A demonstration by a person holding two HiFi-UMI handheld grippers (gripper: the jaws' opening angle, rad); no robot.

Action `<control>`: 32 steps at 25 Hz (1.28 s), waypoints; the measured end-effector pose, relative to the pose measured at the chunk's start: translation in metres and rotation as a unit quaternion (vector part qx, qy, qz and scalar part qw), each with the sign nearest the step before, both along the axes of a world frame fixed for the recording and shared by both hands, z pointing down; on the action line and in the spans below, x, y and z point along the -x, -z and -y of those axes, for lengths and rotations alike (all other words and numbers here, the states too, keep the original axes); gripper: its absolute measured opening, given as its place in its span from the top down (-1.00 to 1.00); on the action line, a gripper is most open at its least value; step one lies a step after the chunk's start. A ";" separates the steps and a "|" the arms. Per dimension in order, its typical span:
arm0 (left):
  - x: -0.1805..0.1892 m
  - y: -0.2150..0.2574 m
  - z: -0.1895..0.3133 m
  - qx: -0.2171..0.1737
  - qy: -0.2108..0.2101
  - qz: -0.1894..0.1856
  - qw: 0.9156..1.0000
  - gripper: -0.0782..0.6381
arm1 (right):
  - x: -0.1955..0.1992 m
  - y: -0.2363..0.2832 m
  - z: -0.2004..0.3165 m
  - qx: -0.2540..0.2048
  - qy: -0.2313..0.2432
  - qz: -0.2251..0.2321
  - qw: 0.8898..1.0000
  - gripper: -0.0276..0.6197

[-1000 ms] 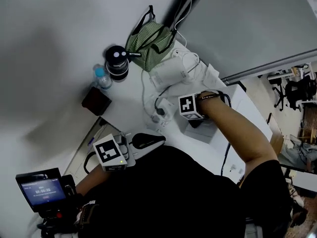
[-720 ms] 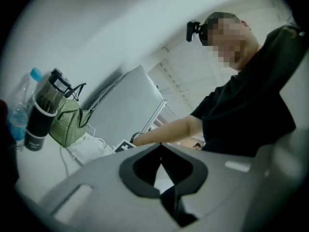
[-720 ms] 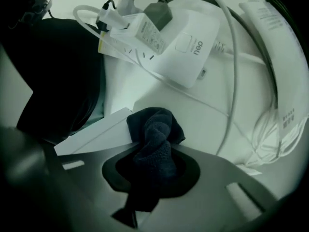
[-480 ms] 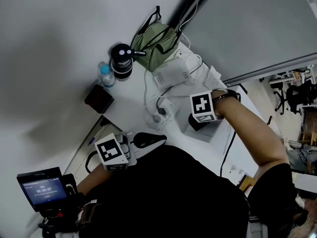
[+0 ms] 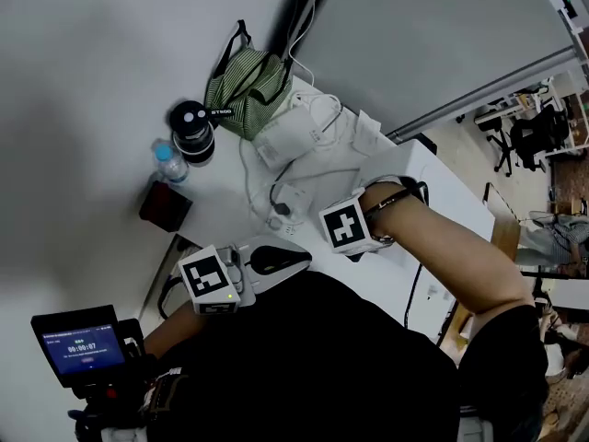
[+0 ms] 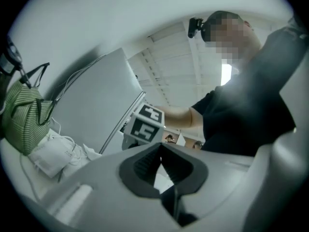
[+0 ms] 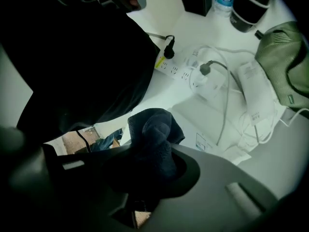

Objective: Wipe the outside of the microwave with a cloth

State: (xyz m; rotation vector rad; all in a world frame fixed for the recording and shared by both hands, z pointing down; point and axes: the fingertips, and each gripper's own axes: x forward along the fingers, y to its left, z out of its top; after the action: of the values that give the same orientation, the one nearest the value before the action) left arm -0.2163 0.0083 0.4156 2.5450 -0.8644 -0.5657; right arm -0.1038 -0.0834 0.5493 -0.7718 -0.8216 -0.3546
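Observation:
My right gripper [image 7: 154, 151] is shut on a dark blue cloth [image 7: 153, 129], which bulges up out of the jaws. In the head view only its marker cube [image 5: 345, 226] shows, above a white flat top with a small label [image 7: 203, 140] at the near part of the white surface. I cannot tell whether this top is the microwave. The cloth hangs just above that top. My left gripper [image 5: 283, 258] is held close to the person's body, jaws closed on nothing. In the left gripper view its pads [image 6: 145, 166] meet at the tips.
On the white surface [image 5: 225, 201] stand a green striped bag [image 5: 241, 83], a black round container [image 5: 191, 129], a water bottle [image 5: 168, 162] and a dark box [image 5: 166, 205]. A power strip [image 5: 285, 201] with plugs and white cables lies beside a white packet [image 5: 294, 136]. A small screen [image 5: 83, 346] sits low left.
The right gripper with the cloth has drawn back a little towards the person's body. The head view has swung, shifting the scene. The left gripper has stayed put.

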 end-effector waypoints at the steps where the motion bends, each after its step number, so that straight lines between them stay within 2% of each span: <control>1: 0.004 0.000 -0.001 0.001 0.007 -0.007 1.000 0.77 | -0.001 -0.016 -0.002 0.003 0.008 -0.014 1.000 0.70; 4: 0.020 -0.017 -0.014 0.022 0.048 0.003 0.999 0.77 | -0.002 -0.066 -0.009 0.018 0.013 -0.042 0.999 0.71; 8: 0.044 -0.027 -0.035 0.046 0.118 0.003 0.992 0.77 | -0.007 -0.127 -0.017 0.029 -0.022 -0.050 0.998 0.71; 12: 0.053 -0.030 -0.047 0.050 0.134 0.007 0.990 0.77 | -0.004 -0.144 -0.023 0.023 -0.027 -0.034 0.999 0.71; 14: 0.051 -0.028 -0.042 0.040 0.120 0.010 0.992 0.77 | 0.006 -0.123 -0.019 0.014 -0.038 -0.002 0.999 0.71; 16: 0.045 -0.031 -0.028 0.023 0.083 0.018 0.996 0.77 | 0.024 -0.089 -0.011 0.008 -0.073 0.069 0.995 0.71; 17: 0.038 -0.033 -0.019 0.014 0.060 0.023 0.998 0.77 | 0.033 -0.066 -0.005 0.007 -0.098 0.117 0.988 0.71; 18: 0.029 -0.032 -0.011 0.006 0.038 0.029 0.999 0.77 | 0.039 -0.039 -0.003 0.012 -0.129 0.170 0.977 0.71; 19: 0.018 -0.027 -0.005 -0.001 0.019 0.035 0.999 0.77 | 0.041 -0.008 -0.003 0.024 -0.168 0.223 0.960 0.70; 20: 0.004 -0.018 -0.001 -0.007 0.002 0.041 0.999 0.77 | 0.036 0.027 -0.004 0.036 -0.207 0.274 0.938 0.71; 22: -0.028 -0.001 0.007 -0.020 -0.029 0.052 0.998 0.77 | 0.010 0.093 0.010 0.039 -0.266 0.378 0.886 0.70; 23: -0.042 0.004 0.014 -0.027 -0.045 0.056 0.997 0.77 | -0.010 0.120 0.022 0.034 -0.295 0.428 0.854 0.70; 24: -0.056 0.008 0.021 -0.034 -0.060 0.058 0.996 0.77 | -0.035 0.142 0.036 0.021 -0.326 0.476 0.817 0.70; 27: -0.101 0.031 0.045 -0.047 -0.096 0.053 0.993 0.77 | -0.141 0.195 0.086 -0.061 -0.404 0.587 0.699 0.71; 30: -0.166 0.059 0.062 -0.046 -0.111 0.039 0.992 0.77 | -0.272 0.220 0.133 -0.155 -0.458 0.645 0.591 0.70; 32: -0.207 0.065 0.068 -0.041 -0.117 0.036 0.992 0.77 | -0.351 0.213 0.161 -0.193 -0.492 0.665 0.527 0.70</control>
State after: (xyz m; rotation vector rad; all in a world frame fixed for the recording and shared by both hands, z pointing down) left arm -0.0090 -0.0598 0.3502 2.7055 -0.5645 -0.4462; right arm 0.2472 -0.2440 0.3358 0.7056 -2.3599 0.0086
